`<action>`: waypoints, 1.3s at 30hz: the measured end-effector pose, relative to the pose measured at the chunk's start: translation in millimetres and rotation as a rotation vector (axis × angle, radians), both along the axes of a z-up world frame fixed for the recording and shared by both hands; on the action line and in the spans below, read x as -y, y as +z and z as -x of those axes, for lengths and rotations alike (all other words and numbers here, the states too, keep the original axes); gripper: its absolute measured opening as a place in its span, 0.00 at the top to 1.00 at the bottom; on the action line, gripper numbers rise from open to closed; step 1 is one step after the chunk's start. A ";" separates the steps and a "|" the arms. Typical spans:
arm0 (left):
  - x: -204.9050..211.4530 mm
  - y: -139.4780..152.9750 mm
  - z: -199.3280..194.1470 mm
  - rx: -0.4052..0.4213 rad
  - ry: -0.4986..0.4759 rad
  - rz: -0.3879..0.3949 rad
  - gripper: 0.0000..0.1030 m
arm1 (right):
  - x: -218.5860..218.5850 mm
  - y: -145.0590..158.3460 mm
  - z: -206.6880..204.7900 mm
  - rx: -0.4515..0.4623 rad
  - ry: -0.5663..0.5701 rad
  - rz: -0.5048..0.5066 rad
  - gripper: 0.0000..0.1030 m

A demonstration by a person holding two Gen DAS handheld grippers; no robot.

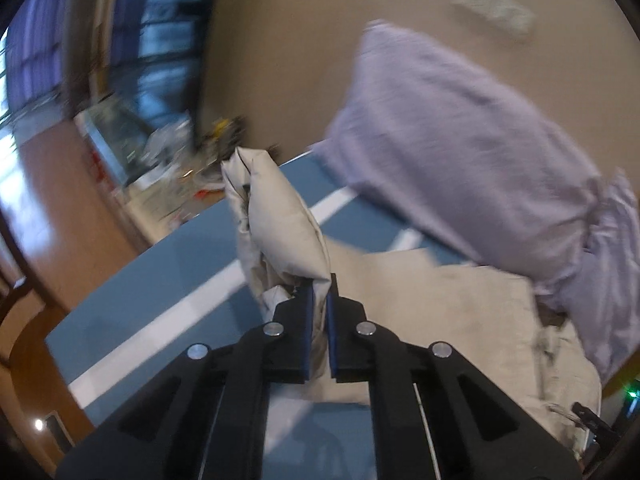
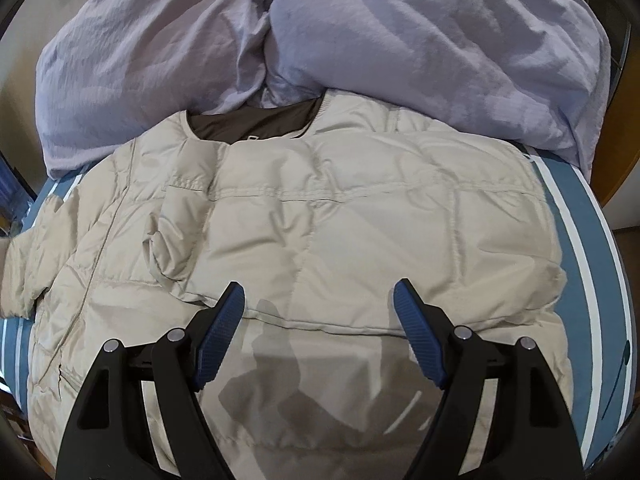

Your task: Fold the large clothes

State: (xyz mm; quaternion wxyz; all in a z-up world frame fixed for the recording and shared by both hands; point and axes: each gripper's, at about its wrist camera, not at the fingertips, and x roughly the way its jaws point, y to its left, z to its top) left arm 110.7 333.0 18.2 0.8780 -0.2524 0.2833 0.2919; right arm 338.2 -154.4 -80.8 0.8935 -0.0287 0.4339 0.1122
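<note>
Our left gripper (image 1: 319, 300) clamps the beige jacket (image 2: 320, 220) sleeve; right gripper (image 2: 319, 304) hangs apart; lilac duvet (image 2: 400, 32) crowds the bed's (image 2: 592, 240) far side.

In the left wrist view, motion blur smears the lilac duvet (image 1: 460, 140) ahead-right of the left gripper (image 1: 319, 296), leaves the clutter (image 1: 168, 160) ahead-left unidentifiable, and the sleeve (image 1: 280, 216) clamped between the pads hides its own cuff end behind folds.
</note>
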 end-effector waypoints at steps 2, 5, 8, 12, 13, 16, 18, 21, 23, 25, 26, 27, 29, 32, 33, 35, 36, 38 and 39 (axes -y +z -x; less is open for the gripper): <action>20.9 14.6 -13.7 0.035 -0.053 -0.014 0.94 | 9.4 1.3 1.5 0.004 -0.006 -0.004 0.24; 66.6 37.6 -43.1 0.089 -0.176 -0.019 0.94 | 24.8 2.7 2.8 0.007 -0.020 -0.015 0.24; 104.2 48.2 -70.0 0.104 -0.262 -0.025 0.94 | 40.9 3.8 3.6 0.012 -0.037 -0.027 0.24; 159.1 57.3 -105.0 0.124 -0.380 -0.026 0.95 | 60.7 4.5 4.7 0.014 -0.052 -0.046 0.24; 170.3 57.3 -109.8 0.128 -0.400 -0.028 0.95 | 64.5 4.4 5.0 0.014 -0.052 -0.050 0.24; 205.2 59.7 -126.6 0.138 -0.467 -0.030 0.95 | 74.2 4.1 6.0 0.018 -0.057 -0.054 0.24; 221.2 58.5 -132.5 0.140 -0.499 -0.032 0.95 | 81.9 3.0 6.3 0.016 -0.062 -0.064 0.24; 251.0 54.1 -148.1 0.128 -0.553 -0.038 0.95 | 92.9 0.9 7.3 0.013 -0.068 -0.075 0.24; 267.3 45.8 -159.3 0.107 -0.585 -0.032 0.95 | 99.9 -0.6 7.8 0.011 -0.072 -0.082 0.24; 280.7 34.9 -168.3 0.081 -0.610 -0.027 0.95 | 106.3 -1.7 8.4 0.010 -0.077 -0.087 0.24; 288.2 27.8 -174.1 0.063 -0.622 -0.022 0.95 | 109.5 -2.3 8.3 0.009 -0.081 -0.089 0.24; 292.6 22.8 -178.5 0.051 -0.630 -0.018 0.95 | 112.9 -2.7 8.2 0.009 -0.085 -0.092 0.24; 304.6 8.8 -187.6 0.017 -0.649 -0.013 0.95 | 119.1 -3.4 8.1 0.010 -0.093 -0.096 0.24; 319.5 -11.6 -198.5 -0.031 -0.674 -0.001 0.95 | 127.2 -5.1 8.4 0.010 -0.103 -0.103 0.24; 322.6 -16.1 -201.0 -0.042 -0.680 0.003 0.95 | 129.6 -6.1 8.2 0.009 -0.107 -0.106 0.24; 331.8 -30.6 -207.3 -0.077 -0.696 0.013 0.96 | 133.3 -8.7 7.5 0.004 -0.113 -0.110 0.24; 335.5 -36.9 -209.9 -0.092 -0.705 0.022 0.96 | 135.2 -10.2 7.2 0.000 -0.116 -0.112 0.24; 342.8 -47.3 -213.2 -0.115 -0.726 0.038 0.98 | 137.6 -12.7 7.0 -0.006 -0.121 -0.114 0.24; 345.6 -50.4 -214.3 -0.121 -0.733 0.041 0.98 | 138.9 -13.8 7.0 -0.009 -0.123 -0.115 0.24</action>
